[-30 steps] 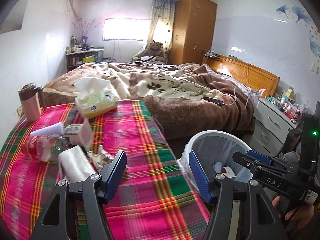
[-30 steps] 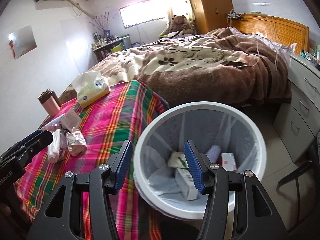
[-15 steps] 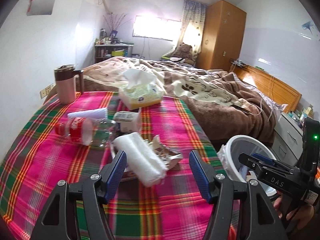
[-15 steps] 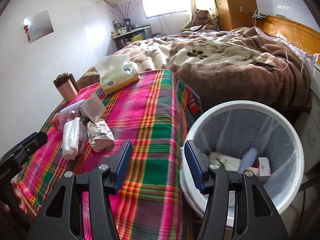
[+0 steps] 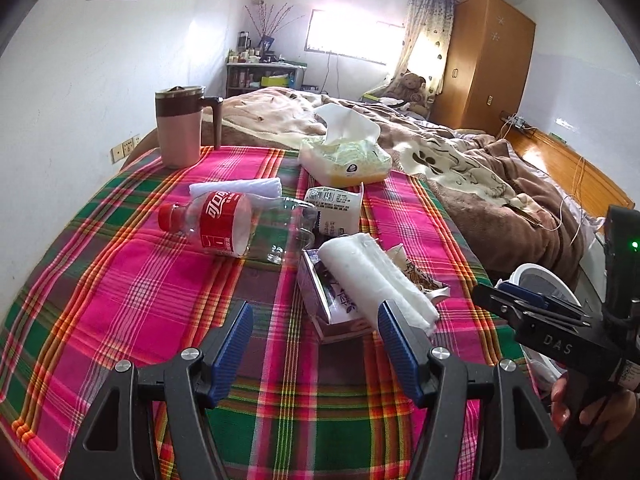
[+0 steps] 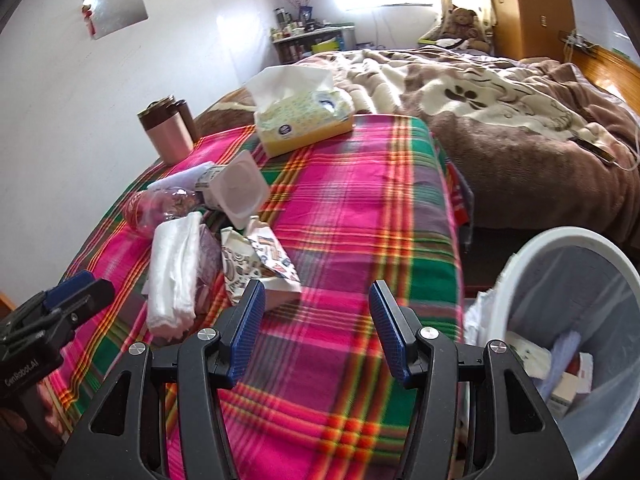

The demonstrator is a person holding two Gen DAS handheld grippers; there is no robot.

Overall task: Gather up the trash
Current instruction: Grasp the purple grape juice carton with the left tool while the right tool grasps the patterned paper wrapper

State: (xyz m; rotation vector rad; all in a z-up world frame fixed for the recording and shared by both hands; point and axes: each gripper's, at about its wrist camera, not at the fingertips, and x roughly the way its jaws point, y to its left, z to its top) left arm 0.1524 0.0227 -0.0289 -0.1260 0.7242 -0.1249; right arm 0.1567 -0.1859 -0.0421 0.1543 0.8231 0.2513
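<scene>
Trash lies in a pile on the plaid tablecloth (image 5: 132, 304): an empty cola bottle (image 5: 236, 226) on its side, a white cup (image 5: 336, 208), a rolled white tissue (image 5: 376, 276) on a small purple box (image 5: 320, 300), and a printed wrapper (image 6: 260, 264). My left gripper (image 5: 314, 340) is open and empty, just in front of the box. My right gripper (image 6: 316, 326) is open and empty over the cloth, right of the wrapper. The white bin (image 6: 576, 320) with trash inside stands beside the table on the right.
A pink mug (image 5: 180, 128) and a tissue box (image 5: 344, 156) stand at the table's far side. A folded white cloth (image 5: 240, 188) lies behind the bottle. The bed (image 5: 460, 160) lies beyond, a wardrobe (image 5: 488, 60) at the back.
Both grippers have swung left from the bin toward the table. The left one now faces the trash pile; the right one is over the cloth, with the bin at its right.
</scene>
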